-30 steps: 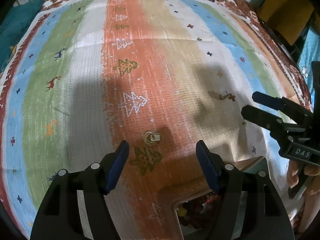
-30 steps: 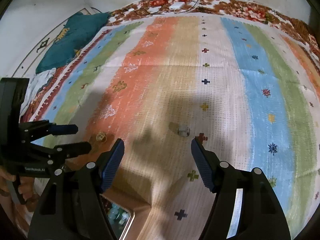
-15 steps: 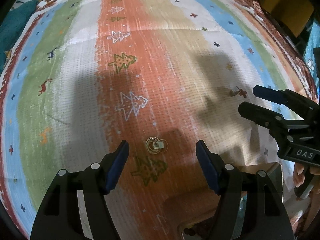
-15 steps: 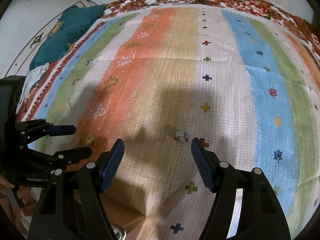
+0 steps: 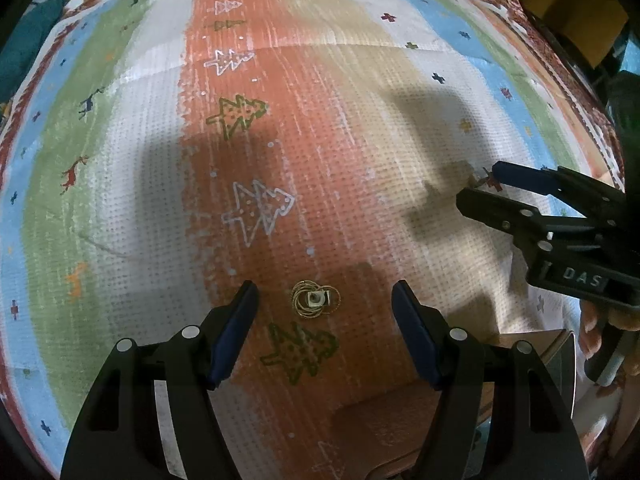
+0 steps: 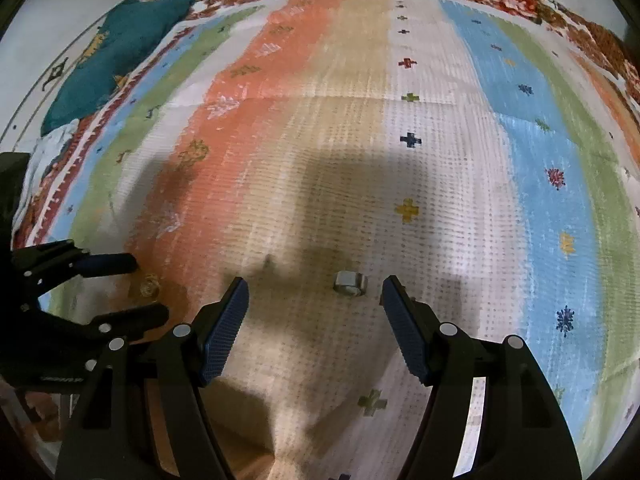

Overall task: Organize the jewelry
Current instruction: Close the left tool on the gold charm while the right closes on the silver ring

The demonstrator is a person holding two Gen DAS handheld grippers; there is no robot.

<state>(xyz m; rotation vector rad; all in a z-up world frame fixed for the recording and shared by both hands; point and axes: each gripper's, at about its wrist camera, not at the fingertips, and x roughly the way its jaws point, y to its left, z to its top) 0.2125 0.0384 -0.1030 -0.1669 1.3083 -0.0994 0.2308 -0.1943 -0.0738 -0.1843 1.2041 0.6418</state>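
Observation:
A small coil of gold chain with a square pendant (image 5: pixel 315 299) lies on the orange stripe of the striped cloth. My left gripper (image 5: pixel 325 292) hangs open just above it, the coil between the fingertips and untouched. In the right wrist view a silver ring (image 6: pixel 350 283) lies on the pale stripe. My right gripper (image 6: pixel 315 289) is open over it, the ring near the right finger (image 6: pixel 404 328) and not gripped. The gold chain (image 6: pixel 149 286) and the left gripper (image 6: pixel 120 288) also show at the left of that view. The right gripper (image 5: pixel 486 188) appears at the right edge of the left wrist view.
The striped bedspread (image 6: pixel 520 160) covers the whole surface. A wooden box (image 5: pixel 532 344) with a mirror-like panel sits at the near edge, behind the grippers. A teal cushion (image 6: pixel 116 60) lies at the far left. A hand (image 5: pixel 600 316) holds the right gripper's handle.
Both grippers have sunk toward the cloth and moved forward. The gold coil now sits between the left fingertips and the ring between the right ones. The wooden box has slid down out of view.

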